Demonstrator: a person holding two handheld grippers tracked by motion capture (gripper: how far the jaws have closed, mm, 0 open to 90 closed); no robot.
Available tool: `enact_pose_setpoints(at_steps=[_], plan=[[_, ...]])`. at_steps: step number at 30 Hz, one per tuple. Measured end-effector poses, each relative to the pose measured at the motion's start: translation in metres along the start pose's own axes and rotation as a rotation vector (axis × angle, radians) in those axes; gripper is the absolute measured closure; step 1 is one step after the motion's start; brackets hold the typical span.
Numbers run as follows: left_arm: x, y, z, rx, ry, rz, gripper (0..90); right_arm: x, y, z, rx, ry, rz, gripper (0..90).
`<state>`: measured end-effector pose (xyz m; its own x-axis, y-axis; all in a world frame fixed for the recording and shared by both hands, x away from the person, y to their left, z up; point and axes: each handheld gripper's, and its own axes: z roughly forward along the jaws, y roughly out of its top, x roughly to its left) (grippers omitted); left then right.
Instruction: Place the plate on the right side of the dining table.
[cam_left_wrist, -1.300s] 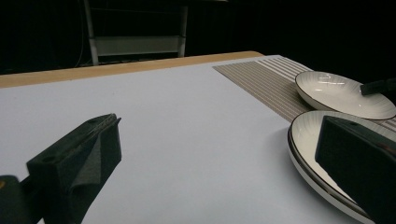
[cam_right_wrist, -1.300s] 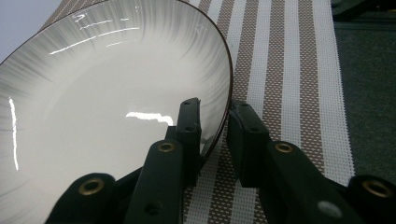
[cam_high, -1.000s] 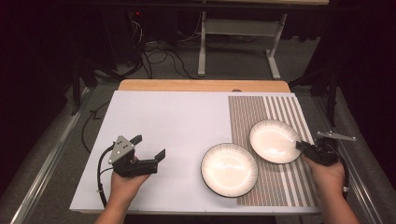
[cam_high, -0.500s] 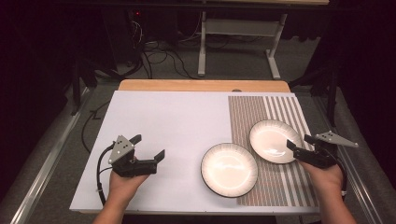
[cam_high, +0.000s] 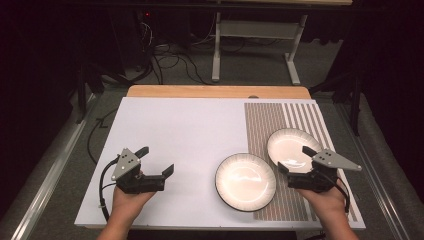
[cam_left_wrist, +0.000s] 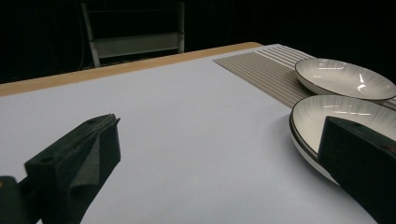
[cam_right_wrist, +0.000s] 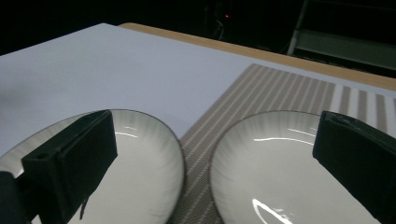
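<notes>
The right gripper (cam_high: 294, 160) has just opened its jaws wide, with nothing between them. It sits lower right, just by the far plate (cam_high: 292, 148). The near plate (cam_high: 245, 181) lies beside that one. The left gripper (cam_high: 156, 160), lower left, is wide apart too.

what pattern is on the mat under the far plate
Brown and white stripes on the mat, clearest in the high view.

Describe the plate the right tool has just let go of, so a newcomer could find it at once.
Start at the striped placemat on the white table's right side. Two white, dark-rimmed plates sit there; the released plate is the farther one, lying wholly on the stripes just ahead of the right tool, while its neighbour overhangs the mat's left edge.
</notes>
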<state>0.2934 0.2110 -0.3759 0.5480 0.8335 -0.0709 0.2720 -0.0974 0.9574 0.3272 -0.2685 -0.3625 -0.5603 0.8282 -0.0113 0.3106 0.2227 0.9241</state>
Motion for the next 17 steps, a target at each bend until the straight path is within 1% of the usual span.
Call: enact_pose_setpoints(at_steps=[1,2,3,5,8,10,12,17], plan=[[-0.001,0.000,-0.001,-0.002,-0.002,0.002,0.4,0.007,0.001,0.000,-0.004,0.012,-0.006,0.7],[-0.001,0.000,-0.001,-0.002,-0.002,0.002,0.3,0.007,0.001,0.000,-0.004,0.012,-0.006,0.7],[-0.004,0.000,-0.003,-0.008,-0.007,0.004,0.3,0.017,0.001,-0.002,-0.011,0.030,-0.027,0.7],[-0.005,0.000,-0.004,-0.008,-0.012,0.010,0.3,0.020,0.000,-0.005,-0.021,0.042,-0.021,0.7],[-0.007,0.000,-0.004,-0.008,-0.017,0.003,0.3,0.020,-0.002,-0.008,-0.025,0.045,-0.027,0.7],[-0.008,0.000,-0.004,-0.007,-0.017,0.004,0.4,0.020,-0.003,-0.009,-0.020,0.046,-0.017,0.7],[-0.008,-0.001,-0.003,-0.004,-0.017,0.000,0.4,0.019,-0.004,-0.009,-0.023,0.048,-0.024,0.7],[-0.007,-0.001,-0.003,-0.003,-0.009,-0.003,0.4,0.019,-0.004,-0.008,-0.029,0.057,-0.020,0.7]])
